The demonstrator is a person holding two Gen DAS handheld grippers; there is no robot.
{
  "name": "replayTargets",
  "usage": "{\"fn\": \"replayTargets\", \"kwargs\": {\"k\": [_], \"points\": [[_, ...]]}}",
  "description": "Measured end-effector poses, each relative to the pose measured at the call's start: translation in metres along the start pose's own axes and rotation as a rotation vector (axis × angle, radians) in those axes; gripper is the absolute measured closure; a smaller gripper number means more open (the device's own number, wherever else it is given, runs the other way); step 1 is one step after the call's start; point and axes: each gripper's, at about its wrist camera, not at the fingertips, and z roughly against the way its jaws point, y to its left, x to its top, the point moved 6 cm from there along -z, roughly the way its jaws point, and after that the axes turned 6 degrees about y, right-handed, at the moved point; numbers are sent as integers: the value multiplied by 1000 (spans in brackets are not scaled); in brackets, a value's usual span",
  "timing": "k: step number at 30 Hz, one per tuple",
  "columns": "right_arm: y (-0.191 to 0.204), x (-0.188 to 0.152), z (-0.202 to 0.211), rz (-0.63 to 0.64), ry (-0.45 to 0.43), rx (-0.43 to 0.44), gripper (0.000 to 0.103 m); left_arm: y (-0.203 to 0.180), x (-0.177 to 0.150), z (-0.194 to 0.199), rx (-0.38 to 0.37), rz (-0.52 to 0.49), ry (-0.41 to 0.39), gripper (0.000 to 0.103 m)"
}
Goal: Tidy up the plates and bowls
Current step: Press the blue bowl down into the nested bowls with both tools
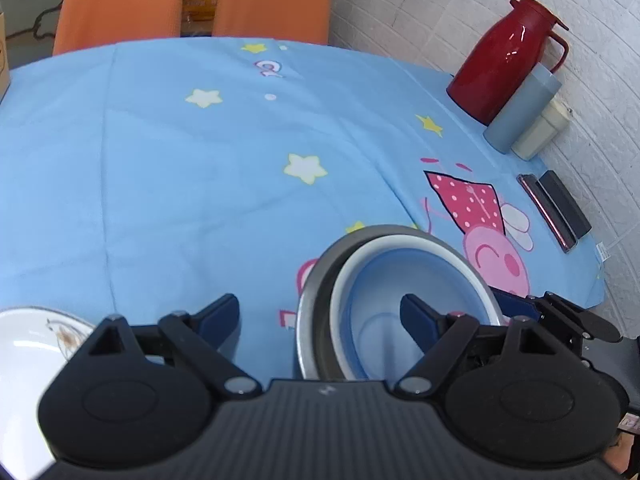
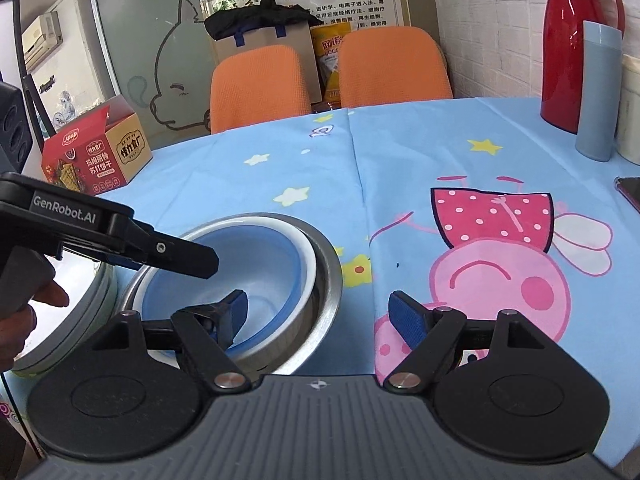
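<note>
The left gripper (image 1: 320,320) is spread wide and grasps nothing; one finger hangs over the blue bowl (image 1: 416,312), the other over bare cloth. The right gripper (image 2: 318,312) is likewise released, its left finger (image 2: 234,312) over the same bowl, its right over the pig print.

The blue bowl sits nested in a white bowl (image 1: 360,264), which sits off-centre inside a steel bowl (image 1: 316,300); the stack rests on the blue tablecloth (image 1: 180,180) near the front edge. All three look empty. To the left of the stack, a white plate (image 1: 28,344) with a small brown motif lies at the table's near edge; in the right wrist view a grey-rimmed dish (image 2: 64,332) beside the steel bowl may be the same piece, I cannot tell.

Farther right by the wall lie a phone (image 1: 540,210) and a dark block (image 1: 566,202), then a cream canister (image 1: 540,130), a grey-blue tumbler (image 1: 522,114) and a red flask (image 1: 504,60). A cracker box (image 2: 96,152) stands at the far left edge. Two orange chairs (image 2: 260,84) stand beyond.
</note>
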Motion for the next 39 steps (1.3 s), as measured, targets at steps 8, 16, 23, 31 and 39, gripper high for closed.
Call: {"fn": "replayTargets", "kwargs": {"k": [8,16,23,31,39], "points": [[4,-4,-10,-12,11,5,0,-10,3,-5,29,-72,9,23],[10,-12,-5,-33,-21,9,0,-16,-8,-14,59,-87,27,41],[20,-12,-12,6,-56,-16,4,-25,-14,-13,98,-39,-21,70],[32,3,11,8,-69,-29,14,-32,-7,23,56,-20,-65,70],[92,32,26,146,-142,25,13,8,-7,96,137,25,-160,70]]}}
